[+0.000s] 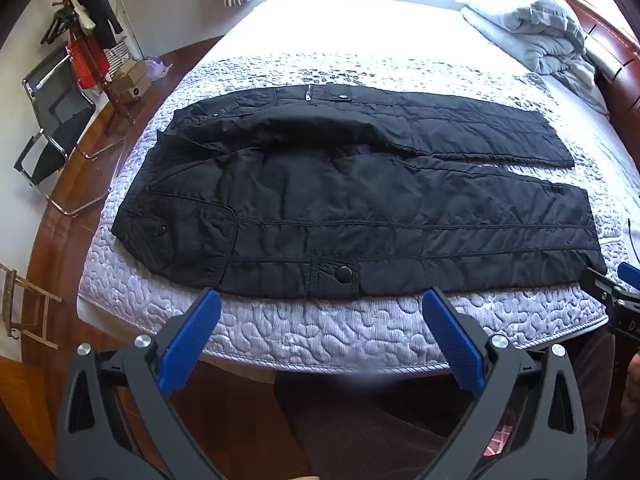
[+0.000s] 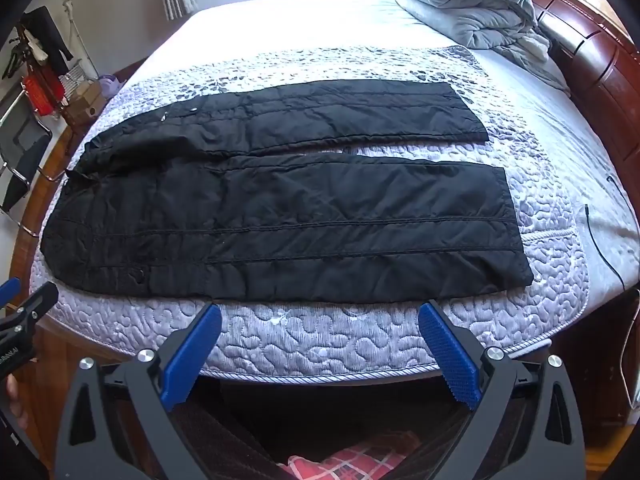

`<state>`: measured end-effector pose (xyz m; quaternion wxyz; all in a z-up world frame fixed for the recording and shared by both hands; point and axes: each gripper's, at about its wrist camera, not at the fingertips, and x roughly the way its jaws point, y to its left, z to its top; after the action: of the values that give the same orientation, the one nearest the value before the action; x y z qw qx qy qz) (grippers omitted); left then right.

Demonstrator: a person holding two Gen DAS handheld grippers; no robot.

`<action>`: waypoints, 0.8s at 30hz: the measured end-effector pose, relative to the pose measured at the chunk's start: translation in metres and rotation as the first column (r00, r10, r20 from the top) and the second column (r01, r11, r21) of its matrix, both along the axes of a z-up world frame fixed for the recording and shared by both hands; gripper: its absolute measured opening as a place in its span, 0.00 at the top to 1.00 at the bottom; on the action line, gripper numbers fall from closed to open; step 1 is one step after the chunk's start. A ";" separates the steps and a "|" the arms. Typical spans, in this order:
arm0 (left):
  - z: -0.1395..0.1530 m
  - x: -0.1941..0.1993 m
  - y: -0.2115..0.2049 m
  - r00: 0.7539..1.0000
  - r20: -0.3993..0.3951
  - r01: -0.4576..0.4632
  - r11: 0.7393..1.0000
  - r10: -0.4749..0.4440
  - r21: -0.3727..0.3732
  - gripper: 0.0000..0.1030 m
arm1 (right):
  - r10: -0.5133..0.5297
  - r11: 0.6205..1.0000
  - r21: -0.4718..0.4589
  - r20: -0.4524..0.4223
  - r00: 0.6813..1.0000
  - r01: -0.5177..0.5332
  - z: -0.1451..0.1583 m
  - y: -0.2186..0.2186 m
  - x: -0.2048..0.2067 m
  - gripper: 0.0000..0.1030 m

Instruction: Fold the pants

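Note:
Black quilted pants (image 1: 340, 200) lie spread flat across the bed, waistband to the left and both legs running right; the near leg (image 2: 320, 232) ends at a cuff (image 2: 512, 224). My left gripper (image 1: 320, 300) hangs open just short of the pants' near edge, by the snap pocket (image 1: 343, 274), with nothing between its blue pads (image 1: 192, 340). My right gripper (image 2: 320, 312) is also open and empty, over the mattress edge in front of the near leg. Each gripper shows at the edge of the other's view: the right gripper (image 1: 616, 296), the left gripper (image 2: 24, 312).
The bed carries a lilac quilted cover (image 2: 320, 344). A folded grey duvet (image 2: 472, 12) lies far right by the wooden headboard (image 2: 600, 64). A black cable (image 2: 600, 240) runs along the right side. A chair (image 1: 56, 120) and coat rack (image 1: 80, 20) stand on the floor left.

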<state>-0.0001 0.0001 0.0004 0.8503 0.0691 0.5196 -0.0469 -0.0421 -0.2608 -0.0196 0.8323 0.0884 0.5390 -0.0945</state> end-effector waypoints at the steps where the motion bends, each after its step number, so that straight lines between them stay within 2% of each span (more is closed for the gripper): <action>1: 0.000 0.000 0.000 1.000 0.004 0.000 1.000 0.000 -0.003 0.03 | 0.000 1.000 -0.001 0.000 1.000 0.000 0.000 0.000 0.000 0.03; 15: 0.008 0.004 -0.001 1.000 0.012 0.004 1.000 -0.004 -0.001 0.03 | -0.007 1.000 -0.012 0.002 1.000 0.007 -0.004 0.009 0.001 0.03; 24: 0.014 0.003 -0.006 1.000 0.026 0.003 1.000 -0.003 0.000 0.03 | -0.008 1.000 -0.003 0.002 1.000 0.008 -0.001 -0.001 0.000 0.03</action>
<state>0.0033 -0.0061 0.0142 0.8568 0.0706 0.5085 -0.0473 -0.0417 -0.2616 -0.0205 0.8327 0.0894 0.5376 -0.0983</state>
